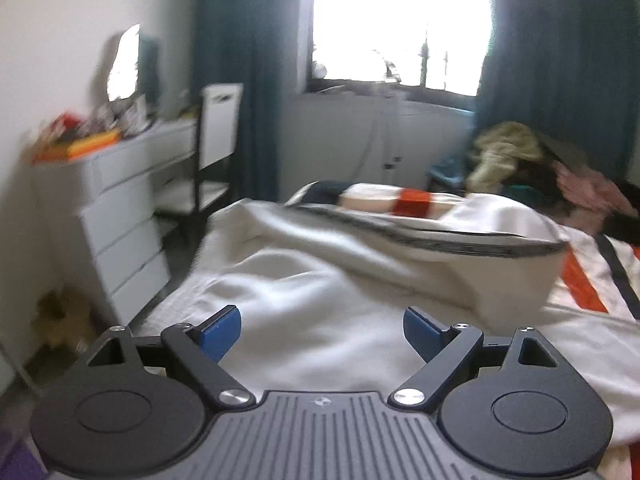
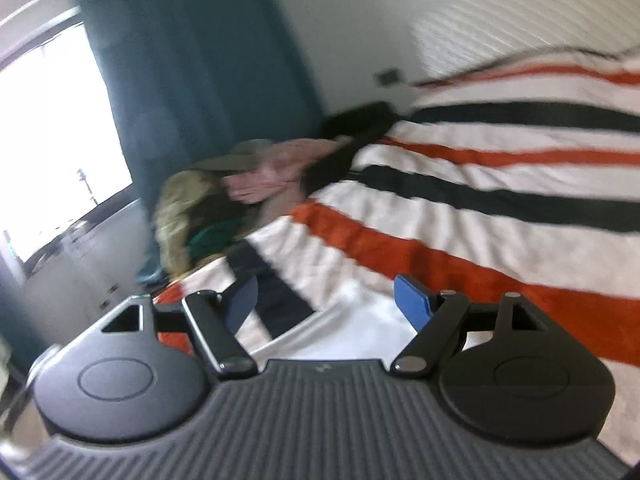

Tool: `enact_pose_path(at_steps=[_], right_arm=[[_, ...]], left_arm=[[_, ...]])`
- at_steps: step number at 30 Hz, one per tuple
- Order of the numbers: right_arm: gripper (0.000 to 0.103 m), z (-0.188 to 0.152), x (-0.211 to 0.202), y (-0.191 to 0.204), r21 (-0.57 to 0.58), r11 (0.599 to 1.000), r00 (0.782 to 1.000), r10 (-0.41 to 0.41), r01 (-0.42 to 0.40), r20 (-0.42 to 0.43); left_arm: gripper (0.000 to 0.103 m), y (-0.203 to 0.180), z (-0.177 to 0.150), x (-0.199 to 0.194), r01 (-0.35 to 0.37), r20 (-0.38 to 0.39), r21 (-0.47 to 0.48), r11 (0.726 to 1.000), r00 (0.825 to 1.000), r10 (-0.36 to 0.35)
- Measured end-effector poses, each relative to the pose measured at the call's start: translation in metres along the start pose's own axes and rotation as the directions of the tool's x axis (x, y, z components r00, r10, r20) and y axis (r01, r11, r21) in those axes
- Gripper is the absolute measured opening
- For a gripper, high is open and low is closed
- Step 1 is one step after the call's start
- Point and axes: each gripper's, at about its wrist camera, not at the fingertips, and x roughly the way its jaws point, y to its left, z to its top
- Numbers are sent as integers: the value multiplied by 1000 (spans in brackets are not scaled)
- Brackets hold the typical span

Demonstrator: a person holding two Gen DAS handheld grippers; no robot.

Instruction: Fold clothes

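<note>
**Figure: Both grippers free above the bed, before the next grasp**

We see the left gripper [image 1: 322, 330] with its blue pads spread wide and nothing between them, held over a white garment [image 1: 320, 280] that lies rumpled on the bed, its dark-trimmed edge [image 1: 460, 240] partly turned over. The right gripper [image 2: 324, 304] is likewise wide open and empty, above the striped bedcover [image 2: 480, 208]. A pile of unfolded clothes [image 2: 208, 204] sits at the far corner near the teal curtain [image 2: 192, 72]. Both views are motion-blurred, so we cannot tell the garment's outline exactly. We judge the step in hand to be taking hold of the white garment for a fold. To do it well, we would pinch one layer only at two well-separated edge points, pull the cloth taut and flat, then carry the edge over evenly. The likely fault is catching the bedcover along with the garment.
</note>
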Motion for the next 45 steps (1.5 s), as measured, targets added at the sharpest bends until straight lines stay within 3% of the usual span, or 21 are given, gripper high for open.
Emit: enact_pose_path(at_steps=[5, 10, 18, 26, 28, 32, 36, 41, 44, 45], right_arm=[[78, 2, -16, 36, -162, 980, 992, 122, -115, 31], [78, -13, -23, 57, -220, 961, 985, 172, -168, 0], [78, -40, -31, 88, -291, 925, 970, 237, -244, -62], [78, -56, -10, 97, -288, 934, 977, 195, -212, -87], [78, -58, 0, 95, -275, 942, 980, 175, -194, -95], [78, -66, 26, 91, -238, 957, 982, 138, -166, -132], [78, -78, 57, 92, -214, 965, 976, 116, -155, -183], [77, -94, 92, 94, -201, 968, 963, 99, -152, -250], [77, -101, 104, 93, -194, 969, 959, 97, -152, -267], [77, -102, 108, 92, -188, 971, 959, 94, -148, -268]], left_arm=[[90, -60, 3, 0, 88, 44, 63, 994, 995, -91], [90, -115, -7, 1, 155, 73, 122, 980, 984, -165], [90, -183, -41, 24, 220, 19, 220, 950, 973, -229], [90, -246, -8, 100, 229, 43, 297, 927, 967, -253], [91, -267, 6, 121, 197, 81, 345, 918, 968, -238], [96, -311, 33, 161, 66, 167, 434, 899, 974, -152], [97, -350, 49, 224, -26, 68, 502, 864, 998, -10], [92, -373, 63, 302, -87, -58, 476, 875, 990, 130], [71, -383, 62, 337, -90, -115, 485, 870, 980, 165], [56, -384, 61, 345, -83, -141, 481, 873, 975, 171]])
